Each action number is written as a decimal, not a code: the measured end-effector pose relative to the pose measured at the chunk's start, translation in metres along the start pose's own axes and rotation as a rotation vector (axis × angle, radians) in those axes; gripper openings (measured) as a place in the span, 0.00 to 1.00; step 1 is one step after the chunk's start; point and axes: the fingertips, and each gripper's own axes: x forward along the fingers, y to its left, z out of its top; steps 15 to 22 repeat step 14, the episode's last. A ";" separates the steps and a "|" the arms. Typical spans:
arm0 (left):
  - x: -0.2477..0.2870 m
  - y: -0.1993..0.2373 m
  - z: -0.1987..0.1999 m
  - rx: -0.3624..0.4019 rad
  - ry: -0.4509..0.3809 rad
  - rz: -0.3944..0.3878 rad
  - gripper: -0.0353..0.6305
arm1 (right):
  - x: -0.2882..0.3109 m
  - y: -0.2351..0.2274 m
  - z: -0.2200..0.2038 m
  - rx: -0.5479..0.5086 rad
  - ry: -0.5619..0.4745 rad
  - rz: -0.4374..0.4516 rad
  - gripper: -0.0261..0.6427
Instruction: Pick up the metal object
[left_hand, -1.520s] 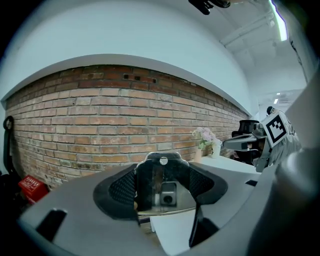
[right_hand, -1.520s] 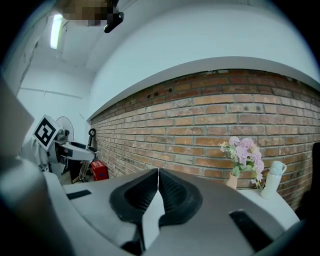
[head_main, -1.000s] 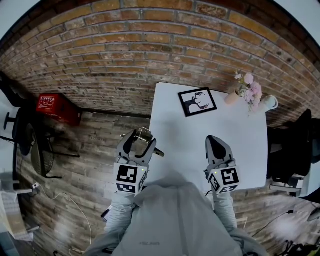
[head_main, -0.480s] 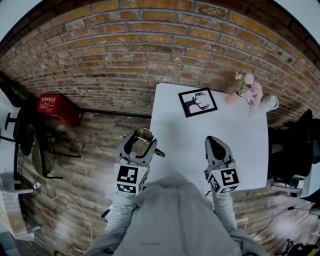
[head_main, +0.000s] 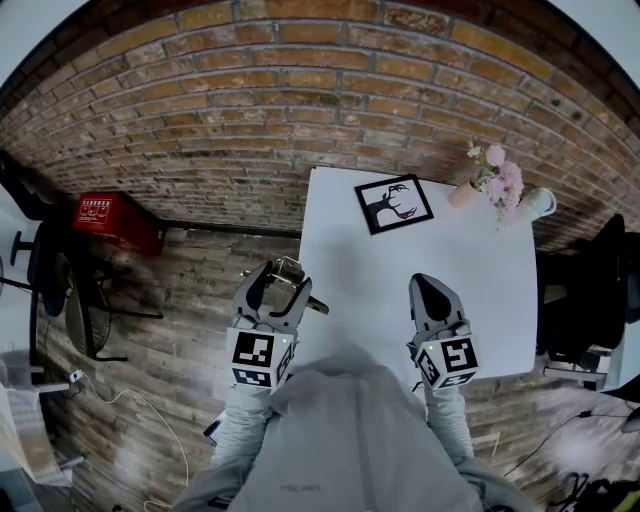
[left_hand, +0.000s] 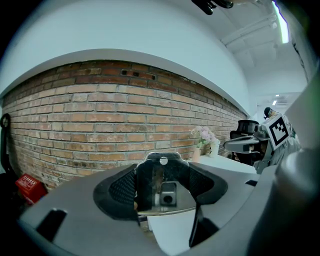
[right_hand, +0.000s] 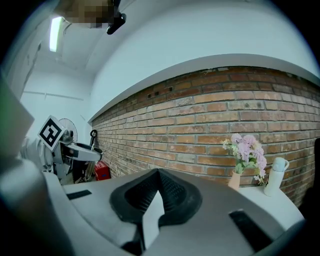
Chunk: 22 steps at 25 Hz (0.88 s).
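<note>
The metal object (head_main: 291, 270) is a shiny bracket with a round hole at its top and a small square fitting. It sits between the jaws of my left gripper (head_main: 277, 279), which is shut on it just off the left edge of the white table (head_main: 480, 290), above the wooden floor. In the left gripper view the metal object (left_hand: 162, 187) fills the gap between the two dark pads. My right gripper (head_main: 429, 289) hovers over the table's near part, with its jaws shut and nothing between them. In the right gripper view the right gripper (right_hand: 159, 173) shows pads that meet at the tip.
A framed black-and-white picture (head_main: 394, 203) lies at the table's far side. A vase of pink flowers (head_main: 497, 178) and a white cup (head_main: 540, 204) stand at the far right corner. A red crate (head_main: 105, 215) sits by the brick wall, and a black chair (head_main: 590, 290) is on the right.
</note>
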 end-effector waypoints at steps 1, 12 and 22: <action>0.000 0.000 0.000 -0.001 0.000 -0.002 0.51 | 0.000 0.000 0.000 0.000 -0.001 -0.001 0.07; 0.003 -0.004 -0.001 0.012 0.008 -0.019 0.51 | -0.007 -0.005 -0.001 0.004 0.000 -0.019 0.07; 0.003 -0.005 -0.001 0.017 0.009 -0.022 0.51 | -0.008 -0.006 -0.001 0.006 -0.001 -0.023 0.07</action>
